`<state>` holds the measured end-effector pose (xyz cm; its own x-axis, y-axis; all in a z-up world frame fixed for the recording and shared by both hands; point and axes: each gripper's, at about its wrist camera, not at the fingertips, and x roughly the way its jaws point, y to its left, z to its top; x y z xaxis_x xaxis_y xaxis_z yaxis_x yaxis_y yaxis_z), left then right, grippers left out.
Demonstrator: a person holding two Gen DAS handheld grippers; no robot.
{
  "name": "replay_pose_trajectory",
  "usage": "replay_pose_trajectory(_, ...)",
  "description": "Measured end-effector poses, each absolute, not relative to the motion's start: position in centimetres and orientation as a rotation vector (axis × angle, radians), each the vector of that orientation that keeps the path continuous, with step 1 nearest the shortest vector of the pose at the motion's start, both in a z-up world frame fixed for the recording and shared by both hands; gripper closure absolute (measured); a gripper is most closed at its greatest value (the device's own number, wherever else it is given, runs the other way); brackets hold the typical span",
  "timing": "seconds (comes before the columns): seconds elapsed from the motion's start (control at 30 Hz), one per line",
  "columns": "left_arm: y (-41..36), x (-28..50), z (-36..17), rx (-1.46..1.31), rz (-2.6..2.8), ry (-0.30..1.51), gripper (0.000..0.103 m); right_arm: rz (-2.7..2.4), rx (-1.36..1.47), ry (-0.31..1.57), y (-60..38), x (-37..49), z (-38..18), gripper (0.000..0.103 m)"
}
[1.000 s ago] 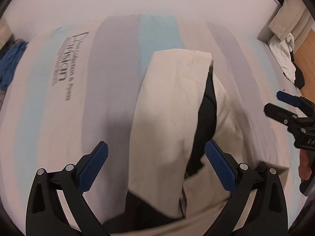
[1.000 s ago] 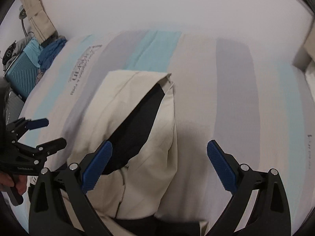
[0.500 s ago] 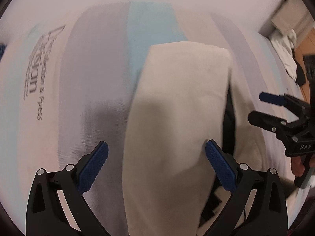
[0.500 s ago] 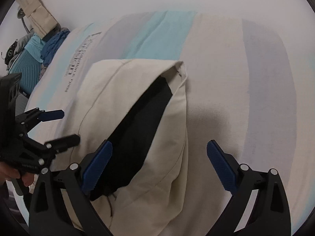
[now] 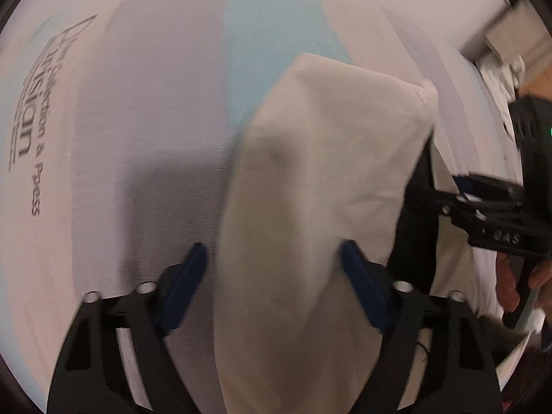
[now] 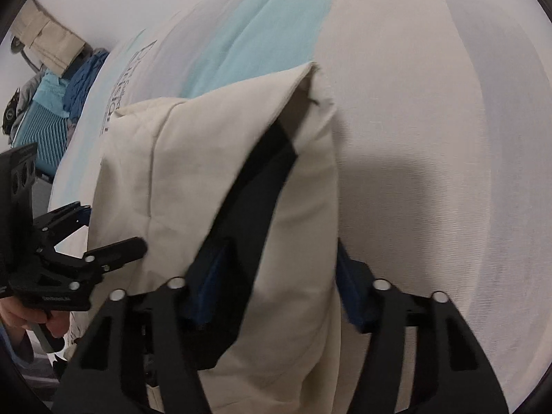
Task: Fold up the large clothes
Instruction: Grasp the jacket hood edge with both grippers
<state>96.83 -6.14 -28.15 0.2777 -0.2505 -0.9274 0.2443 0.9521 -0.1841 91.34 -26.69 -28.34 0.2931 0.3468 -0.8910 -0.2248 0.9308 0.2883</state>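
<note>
Left wrist: beige garment (image 5: 310, 189) lies between left claw (image 5: 274, 269) pads

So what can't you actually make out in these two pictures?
- Left wrist view: motion blur hides whether the left gripper pads press the beige garment.
- Right wrist view: the right gripper left pad sits against dark lining; the grip is unclear.
- Both views: the garment's near end is cut off by the bottom edge.
- Bedsheet lettering is blurred.

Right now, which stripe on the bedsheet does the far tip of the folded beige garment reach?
The light blue stripe. The beige garment ends on it, unlike the grey stripes and cream bands on either side.
</note>
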Motion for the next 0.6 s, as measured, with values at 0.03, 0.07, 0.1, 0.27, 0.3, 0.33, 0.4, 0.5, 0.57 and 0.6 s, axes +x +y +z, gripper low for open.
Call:
replay_pose_trajectory(0.03, -6.4, 96.7, -28.1, 0.001, -0.347, 1.243, 0.038, 0.388, 0.121, 1.223, -26.6, 91.3, -28.3, 0.06)
replay_pose_trajectory(0.07, -6.5, 96.7, -28.1, -0.009, -0.356, 1.243, 0.044, 0.384, 0.131, 1.223, -26.7, 91.2, -28.3, 0.064)
replay_pose_trajectory(0.1, -6.4, 96.8, -28.2, -0.024, -0.365, 1.247, 0.047, 0.377, 0.146, 1.223, -27.0, 91.1, -28.2, 0.071)
replay_pose_trajectory(0.27, -6.3, 96.7, -28.0, -0.034, -0.352, 1.244, 0.072, 0.335, 0.163, 1.218, -27.4, 90.3, -27.4, 0.088)
replay_pose_trajectory(0.3, -6.4, 96.6, -27.4, -0.027, -0.35, 1.236, 0.076, 0.325, 0.157, 1.209, -27.4, 90.1, -27.0, 0.088)
replay_pose_trajectory(0.33, -6.6, 96.3, -27.2, -0.006, -0.34, 1.225, 0.083, 0.314, 0.155, 1.2, -27.4, 89.9, -26.7, 0.089)
replay_pose_trajectory(0.4, -6.9, 95.2, -26.7, 0.006, -0.333, 1.212, 0.095, 0.303, 0.145, 1.179, -27.2, 89.3, -25.9, 0.09)
replay_pose_trajectory(0.5, -6.6, 94.5, -25.6, 0.006, -0.307, 1.189, 0.1, 0.29, 0.108, 1.139, -26.7, 87.9, -24.3, 0.091)
replay_pose_trajectory(0.57, -6.5, 94.2, -24.8, 0.016, -0.29, 1.176, 0.101, 0.276, 0.088, 1.109, -26.4, 86.8, -23.1, 0.091)
replay_pose_trajectory(0.6, -6.5, 93.8, -24.2, 0.019, -0.281, 1.162, 0.101, 0.268, 0.082, 1.094, -26.4, 86.3, -22.6, 0.091)
